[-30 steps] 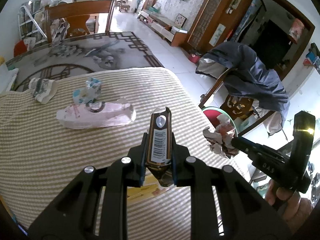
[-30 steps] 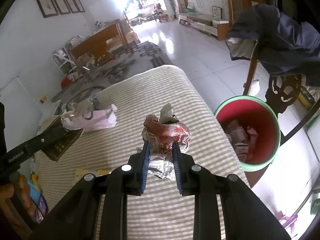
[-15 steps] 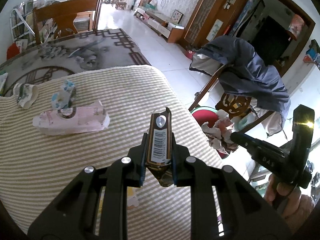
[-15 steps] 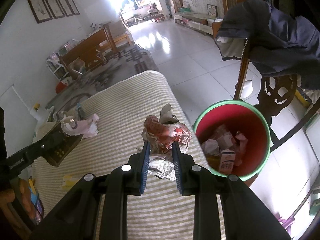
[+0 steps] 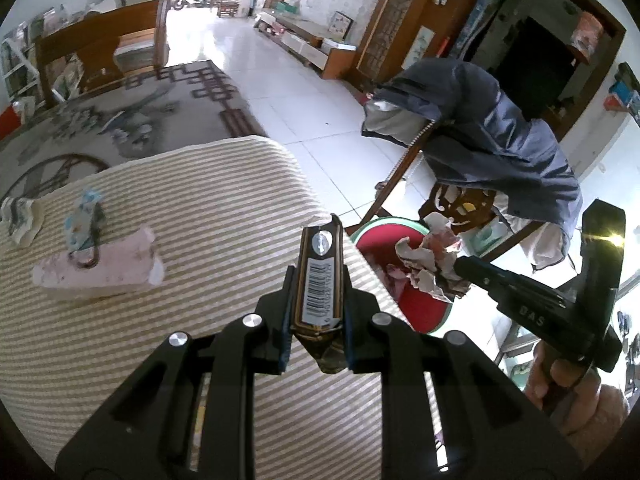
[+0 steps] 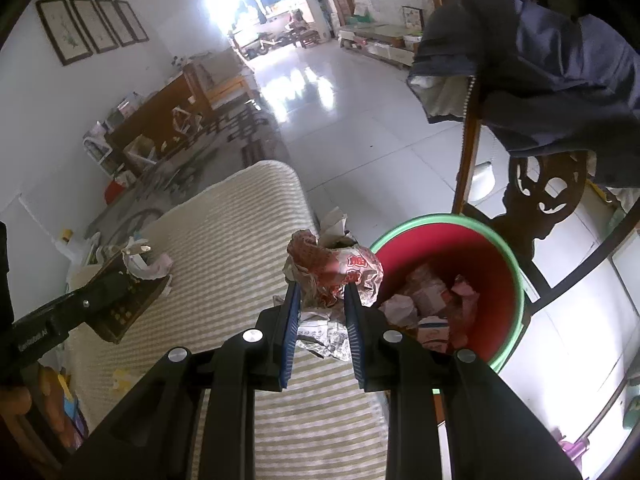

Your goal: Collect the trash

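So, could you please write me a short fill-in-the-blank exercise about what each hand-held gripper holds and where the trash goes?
1. The right hand-held gripper holds a crumpled ____ wrapper.
2. The left hand-held gripper is shut on a flat carton that shows a ____ label.
3. The bin has a red inside and a ____ rim.
4. A pink package lies on the ____ tablecloth.

Missing words: paper; barcode; green; striped

Dark jacket [image 5: 492, 128] over chair [image 6: 540, 196], probably wooden.
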